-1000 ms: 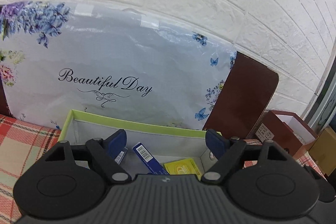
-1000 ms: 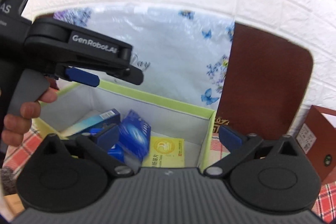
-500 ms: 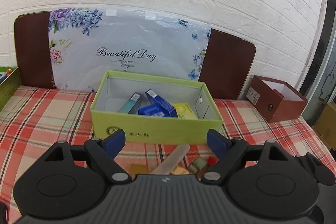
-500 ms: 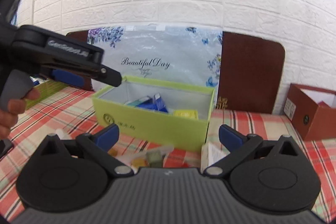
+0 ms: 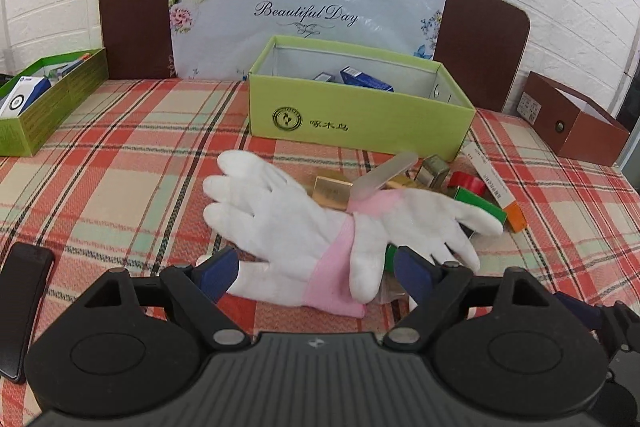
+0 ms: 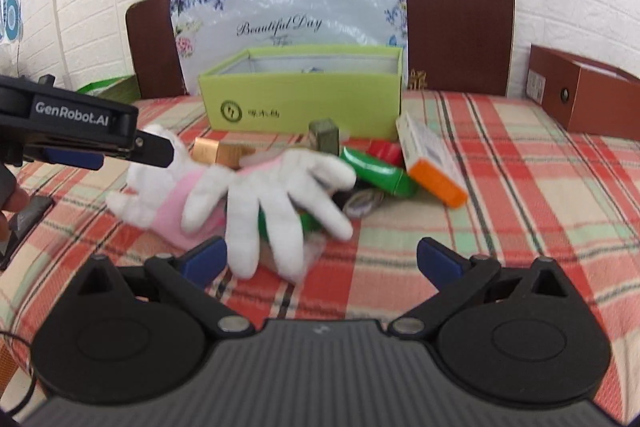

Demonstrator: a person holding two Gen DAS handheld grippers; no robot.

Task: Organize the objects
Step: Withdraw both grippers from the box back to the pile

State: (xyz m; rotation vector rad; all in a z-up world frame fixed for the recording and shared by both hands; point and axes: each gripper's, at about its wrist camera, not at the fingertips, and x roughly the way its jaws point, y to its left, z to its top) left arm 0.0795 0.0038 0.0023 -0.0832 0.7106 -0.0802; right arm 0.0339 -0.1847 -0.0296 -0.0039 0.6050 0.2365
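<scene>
Two white gloves with pink cuffs lie crossed on the plaid cloth, one [image 5: 280,215] on the left and the other [image 5: 416,223] draped over a pile of small boxes. The pile holds a gold box [image 5: 332,191], a green box [image 5: 482,205], a red item [image 5: 466,183] and a white-and-orange carton [image 6: 430,159]. Behind it stands an open lime-green box [image 5: 360,119] with blue cartons inside. My left gripper [image 5: 316,269] is open just before the gloves' cuffs. My right gripper [image 6: 320,259] is open, with glove fingertips [image 6: 244,239] near its left finger.
A green tray [image 5: 52,99] with items sits at far left and a brown open box [image 5: 576,123] at far right. A flat black object [image 5: 22,307] lies near the left front. A floral bag [image 5: 308,15] leans on a brown headboard behind.
Both grippers have drawn back and down from over the lime-green box to the gloves and pile in front of it. Both stayed open and empty.
</scene>
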